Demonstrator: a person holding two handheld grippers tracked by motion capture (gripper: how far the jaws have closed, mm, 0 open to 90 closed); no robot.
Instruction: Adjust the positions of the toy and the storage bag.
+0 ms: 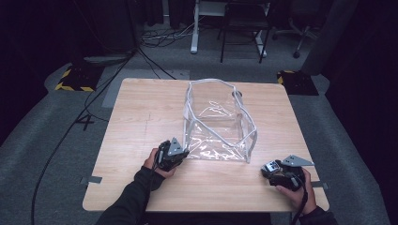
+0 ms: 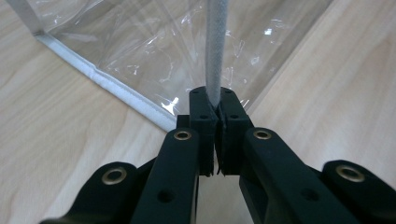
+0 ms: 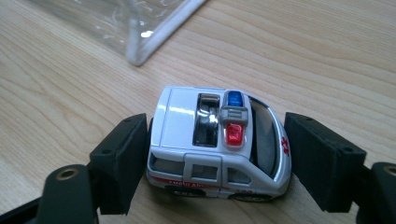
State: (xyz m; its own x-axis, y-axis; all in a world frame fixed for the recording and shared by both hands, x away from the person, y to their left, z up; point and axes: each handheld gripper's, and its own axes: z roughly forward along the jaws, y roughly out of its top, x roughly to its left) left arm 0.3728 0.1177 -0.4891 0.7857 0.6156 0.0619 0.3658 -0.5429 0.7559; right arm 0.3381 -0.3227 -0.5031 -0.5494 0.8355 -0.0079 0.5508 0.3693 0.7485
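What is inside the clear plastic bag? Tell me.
Nothing shows inside the clear plastic bag; the wooden table shows through its walls. Creases and glare blur its floor.

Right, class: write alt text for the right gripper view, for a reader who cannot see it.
A white toy ambulance with red and blue roof lights sits between the right tool's two black jaws on a wooden table. A corner of a clear plastic bag with white edging lies beyond it.

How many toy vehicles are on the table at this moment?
1. A white toy ambulance sits on the wooden table between the jaws of the right gripper, near the front right corner; the clear plastic bag looks empty.
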